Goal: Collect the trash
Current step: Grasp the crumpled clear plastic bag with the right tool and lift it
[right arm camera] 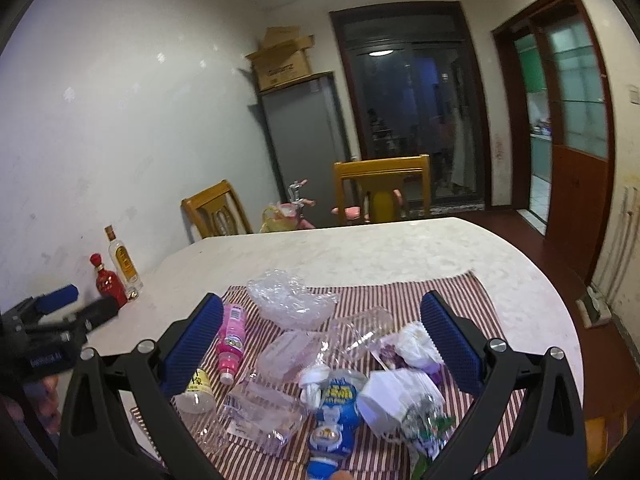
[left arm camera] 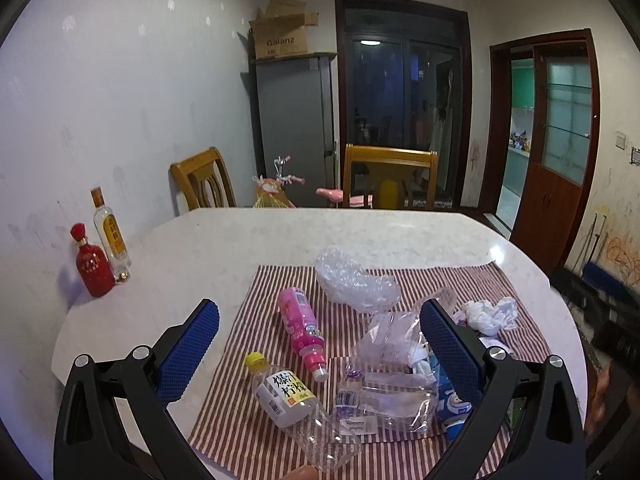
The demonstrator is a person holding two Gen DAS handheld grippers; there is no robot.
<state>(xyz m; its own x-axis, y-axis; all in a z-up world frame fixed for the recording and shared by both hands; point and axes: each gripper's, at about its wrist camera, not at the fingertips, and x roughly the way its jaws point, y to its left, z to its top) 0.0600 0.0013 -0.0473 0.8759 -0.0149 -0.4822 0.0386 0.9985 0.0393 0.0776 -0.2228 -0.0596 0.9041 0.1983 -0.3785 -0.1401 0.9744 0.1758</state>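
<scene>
Left hand-held gripper point(left arm camera: 319, 338): we note both blue-padded fingers spread wide, nothing between them, held above the near edge of the table point(left arm camera: 224, 236). Right hand-held gripper point(right arm camera: 322, 336): likewise wide open and empty, hovering over the trash pile. In the right wrist view the left hand-held gripper shows at the far left edge, well apart from the right one.

We record the trash lying on a red-and-white striped cloth point(left arm camera: 440, 280) spread over the near half of the table:
- a pink bottle point(left arm camera: 301, 326) on its side, cap toward us;
- just beside it, a clear bottle with a yellow cap point(left arm camera: 286, 394), also on its side, its base at the near edge of the cloth;
- a crumpled sheet of bubble wrap point(left arm camera: 354, 280) behind them, toward the middle of the table;
- clear plastic bags point(left arm camera: 394, 394) heaped in the centre;
- a blue-and-white wrapper point(right arm camera: 334, 404) touching the bags;
- a wad of white tissue point(left arm camera: 490, 314) at the right side of the cloth;
- a white paper cup point(right arm camera: 384, 400) on its side near the right fingers, seen in the right wrist view.

Off the cloth, by the wall at the table's left edge, a red bottle point(left arm camera: 93, 266) and a tall clear bottle point(left arm camera: 111, 236) stand upright, touching or nearly so. Two wooden chairs point(left arm camera: 390, 176) stand at the far side.
</scene>
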